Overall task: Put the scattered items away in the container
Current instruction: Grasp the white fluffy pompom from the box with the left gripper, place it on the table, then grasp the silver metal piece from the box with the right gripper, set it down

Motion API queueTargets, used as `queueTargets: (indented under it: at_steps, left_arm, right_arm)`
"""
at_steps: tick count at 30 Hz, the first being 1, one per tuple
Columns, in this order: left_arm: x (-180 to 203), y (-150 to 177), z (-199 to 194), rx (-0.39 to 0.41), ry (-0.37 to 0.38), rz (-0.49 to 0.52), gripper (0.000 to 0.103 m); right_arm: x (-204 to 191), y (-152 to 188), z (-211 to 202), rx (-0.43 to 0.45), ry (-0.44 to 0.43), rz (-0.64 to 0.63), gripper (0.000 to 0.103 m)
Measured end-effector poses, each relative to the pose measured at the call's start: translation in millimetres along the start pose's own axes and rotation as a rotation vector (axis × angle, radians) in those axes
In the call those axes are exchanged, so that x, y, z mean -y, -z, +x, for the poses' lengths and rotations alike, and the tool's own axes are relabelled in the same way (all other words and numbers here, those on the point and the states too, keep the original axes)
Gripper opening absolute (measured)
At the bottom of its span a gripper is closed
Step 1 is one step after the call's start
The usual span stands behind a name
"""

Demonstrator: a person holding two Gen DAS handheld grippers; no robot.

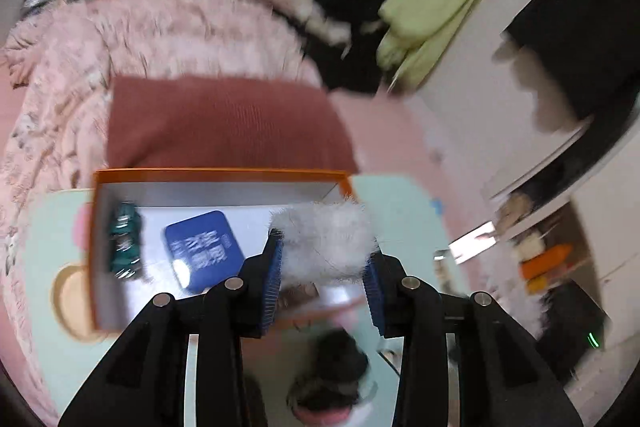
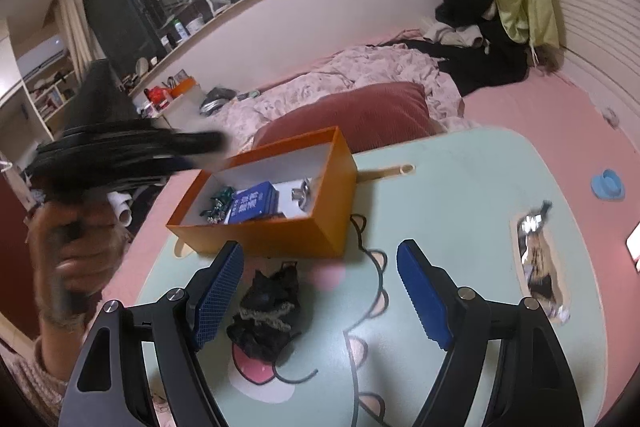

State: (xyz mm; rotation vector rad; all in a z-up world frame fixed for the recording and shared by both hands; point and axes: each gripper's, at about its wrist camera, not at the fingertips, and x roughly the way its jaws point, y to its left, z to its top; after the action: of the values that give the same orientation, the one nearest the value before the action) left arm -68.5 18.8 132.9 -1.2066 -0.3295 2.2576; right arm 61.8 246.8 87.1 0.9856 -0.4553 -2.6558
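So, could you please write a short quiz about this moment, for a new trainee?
1. True or false: the left tool grips a white furry item.
2. Which item lies on the table between the fingers of the right tool? A. the blue box B. a black fabric item C. a metal piece
3. Fill in: the orange box already holds a green item, a metal piece and a ____ box.

Key: 1. True. 2. B, the black fabric item; the tool is open and not touching it. 3. Blue; the blue box lies flat inside.
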Motion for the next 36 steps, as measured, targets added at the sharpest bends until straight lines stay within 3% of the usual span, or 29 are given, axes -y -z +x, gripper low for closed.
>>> queueTargets:
  at_steps: [3,5,9,10,13,14,17,19,21,22,23,24,29,32,34,36]
  left_arm:
    - [-6.2,39.1,-37.9,0.048,-0.064,0.024,0.038]
    - [-23.5,75.3,-44.1,0.04,-0.154,0.008,0.038]
    - [-56.4,128.9,-23.5,0.028,-0.287,-0.082,0.038]
    - [-57.0,138.2,-11.9,0.013,-0.289,-0.099,0.038]
    - [-67.4,152.7,-1.1,0.003,-0.211,-0.157,0.039]
    - [-66.7,154.2,2.2,0.014,-0.193,-0.154,0.039]
    - [-59.0,157.4,12.5,0.006,-0.208,-0.113,0.041]
    - [-53.1,160.8,13.9,0.01,-0.212,-0.079,0.05]
    - [-45.6,163.4,16.3,0.019,-0.218,-0.043,0.061]
    - [-42.3,164.7,19.1,0.023,-0.23,-0.025,0.062]
    - [-39.5,165.5,18.4,0.025,-0.24,-0.016,0.063]
    - [-37.2,166.9,18.8,0.031,-0.255,-0.002,0.063]
    - [-39.3,167.1,16.5,0.043,-0.253,0.0,0.063]
    - [-44.7,170.0,9.5,0.06,-0.225,-0.042,0.063]
    - [-49.0,170.3,5.6,0.068,-0.207,-0.072,0.063]
    - [-55.2,169.7,2.2,0.07,-0.177,-0.107,0.063]
  right_arm:
    - [-19.9,-24.0,10.3,-0.018,-0.009,-0.102,0.079]
    - [-39.6,-47.2,26.3,-0.031,0.014,-0.204,0.077]
    - [-84.3,-79.2,89.1,-0.156,0.077,-0.432,0.05]
    - [-91.4,-83.5,116.6,-0.246,0.069,-0.462,0.043]
    - [-88.4,-86.0,183.1,-0.48,0.122,-0.443,0.038]
    - [-87.8,-83.8,198.1,-0.522,0.149,-0.45,0.038]
    - [-85.1,-79.0,220.7,-0.564,0.253,-0.479,0.041]
    - [-84.2,-76.1,229.4,-0.575,0.29,-0.497,0.051]
    - [-88.1,-71.4,237.3,-0.602,0.297,-0.544,0.053]
    - [-91.7,-64.6,242.5,-0.621,0.348,-0.606,0.052]
    - [-94.9,-60.8,241.8,-0.609,0.347,-0.633,0.048]
    - [-96.1,-58.9,242.0,-0.628,0.307,-0.632,0.029]
    - [-91.2,-63.1,233.2,-0.611,0.2,-0.571,0.029]
    - [-93.8,-84.7,194.9,-0.463,0.09,-0.494,0.029]
    - [-94.2,-100.1,144.6,-0.331,0.004,-0.431,0.029]
    - [-89.2,-99.5,94.5,-0.254,-0.082,-0.393,0.029]
